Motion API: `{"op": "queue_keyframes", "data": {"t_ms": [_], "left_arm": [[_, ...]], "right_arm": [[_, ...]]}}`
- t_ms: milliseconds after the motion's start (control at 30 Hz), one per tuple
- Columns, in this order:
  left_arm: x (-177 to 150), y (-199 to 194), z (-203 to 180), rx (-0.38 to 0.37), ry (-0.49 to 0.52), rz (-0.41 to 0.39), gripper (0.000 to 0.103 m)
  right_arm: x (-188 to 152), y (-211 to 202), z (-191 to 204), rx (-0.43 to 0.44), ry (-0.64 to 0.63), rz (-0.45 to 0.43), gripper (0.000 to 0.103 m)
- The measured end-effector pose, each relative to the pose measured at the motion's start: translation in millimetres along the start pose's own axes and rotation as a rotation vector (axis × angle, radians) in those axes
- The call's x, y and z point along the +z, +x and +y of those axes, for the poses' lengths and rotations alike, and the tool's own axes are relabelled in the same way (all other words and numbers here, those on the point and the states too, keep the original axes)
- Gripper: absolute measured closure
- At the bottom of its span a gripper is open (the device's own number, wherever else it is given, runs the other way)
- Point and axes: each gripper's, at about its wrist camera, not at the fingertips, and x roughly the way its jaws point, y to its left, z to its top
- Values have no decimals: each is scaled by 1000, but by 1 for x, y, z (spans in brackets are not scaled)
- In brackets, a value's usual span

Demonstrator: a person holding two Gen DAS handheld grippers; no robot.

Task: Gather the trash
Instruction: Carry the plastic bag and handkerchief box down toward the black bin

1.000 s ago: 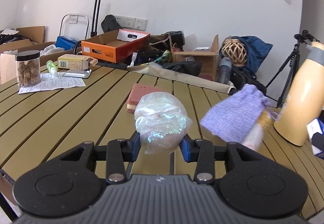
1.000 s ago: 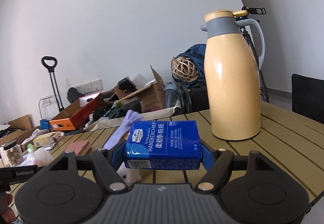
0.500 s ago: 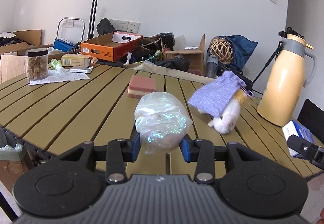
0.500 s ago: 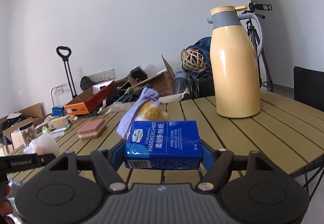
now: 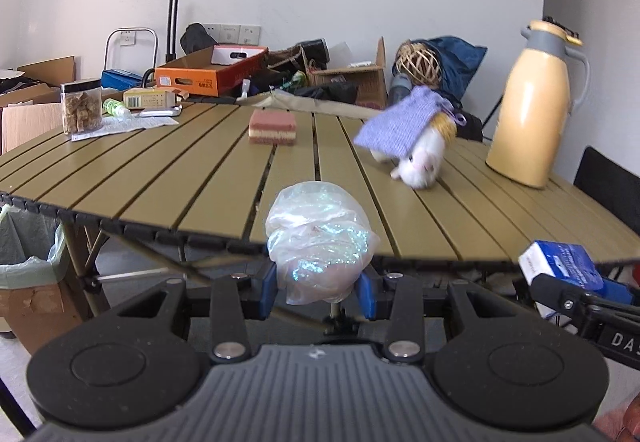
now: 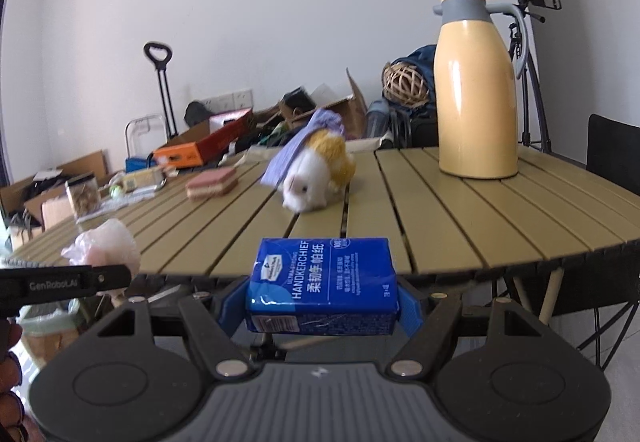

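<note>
Holding both pickups off the table edge, my left gripper [image 5: 316,288] clamps the crumpled plastic bag [image 5: 318,242] and my right gripper [image 6: 320,308] grips the blue tissue pack [image 6: 322,284]. Neither is binned yet, I judge; the lined bin [image 5: 24,254] sits low left.

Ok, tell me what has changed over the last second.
Both grippers pulled back off the table and sank, so its near edge now shows in both views. The left gripper stays shut on the crumpled plastic bag, the right gripper on the blue tissue pack. Everything on the table stayed put.
</note>
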Motion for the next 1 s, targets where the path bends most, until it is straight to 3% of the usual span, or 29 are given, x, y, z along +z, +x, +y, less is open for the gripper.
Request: {"op": "queue_keyframes", "data": {"t_ms": [633,1000], "left_arm": [[-64,-22,-10,-27,86,158,63],[-95,-12,-7,6,120,279,63]], "right_arm": [[-57,-25,19,37,-66,192,31],[-90,-20,20,41,-100,311,31]]}}
